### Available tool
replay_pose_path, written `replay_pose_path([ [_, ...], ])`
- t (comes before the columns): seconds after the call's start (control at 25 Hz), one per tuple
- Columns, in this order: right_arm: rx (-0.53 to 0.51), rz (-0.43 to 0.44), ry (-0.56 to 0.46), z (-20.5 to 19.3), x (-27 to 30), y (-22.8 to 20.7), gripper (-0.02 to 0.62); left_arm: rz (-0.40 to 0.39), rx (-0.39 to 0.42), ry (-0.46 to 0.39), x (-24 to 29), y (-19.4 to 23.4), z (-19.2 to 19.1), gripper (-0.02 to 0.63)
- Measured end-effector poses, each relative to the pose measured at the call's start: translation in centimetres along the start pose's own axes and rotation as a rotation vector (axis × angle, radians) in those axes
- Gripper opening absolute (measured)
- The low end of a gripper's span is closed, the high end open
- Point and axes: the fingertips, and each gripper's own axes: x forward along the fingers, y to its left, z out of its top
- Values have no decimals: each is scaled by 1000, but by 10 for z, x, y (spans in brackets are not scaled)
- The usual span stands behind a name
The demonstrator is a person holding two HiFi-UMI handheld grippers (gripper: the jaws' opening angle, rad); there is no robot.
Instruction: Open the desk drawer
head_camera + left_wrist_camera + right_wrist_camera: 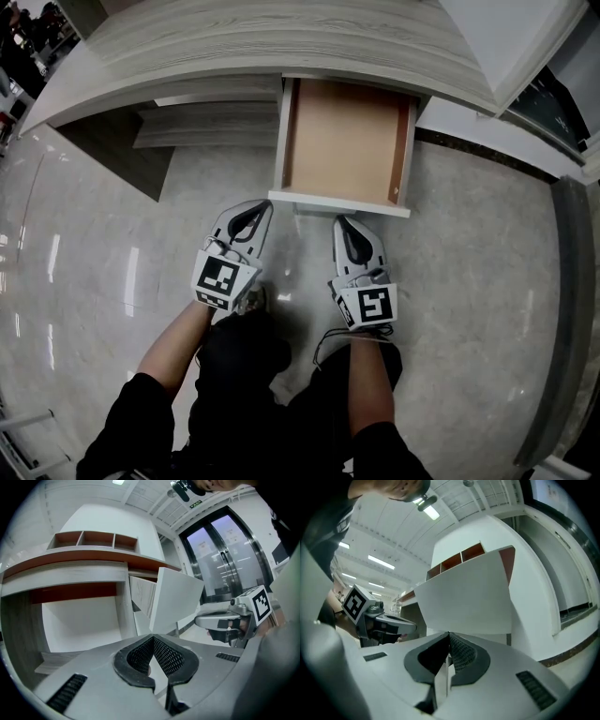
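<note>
The desk drawer (337,202) stands pulled out from under the grey wood-grain desk top (281,47); its tan inside is empty and its white front faces me. My left gripper (262,206) hangs just short of the front's left corner, jaws shut on nothing. My right gripper (343,223) sits just short of the front's middle, also shut and empty. In the left gripper view the pads (164,653) meet at their tips (153,637), with the drawer's white front (178,602) beyond. In the right gripper view the tips (449,633) meet below the same front (464,602).
A low shelf (206,127) lies under the desk to the left of the drawer. A white cabinet side (450,117) stands at the drawer's right. Glossy marble floor (103,253) spreads around my legs. Glass doors (220,559) stand behind the right gripper (220,620).
</note>
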Motion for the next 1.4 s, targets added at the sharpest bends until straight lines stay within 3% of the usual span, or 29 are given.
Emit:
replay_pose_path([
  [0.24, -148, -37, 18, 19, -5, 10, 6, -5, -3, -7, -4, -1, -2, 3],
  [0.52, -142, -75, 41, 21, -10, 11, 6, -9, -19, -22, -5, -2, -1, 3],
  [0.84, -144, -137, 39, 50, -21, 17, 6, -6, 2, -57, -15, -4, 13, 3],
  [1.4, -144, -135, 45, 61, -36, 22, 6, 19, 9, -77, -29, -9, 22, 3],
])
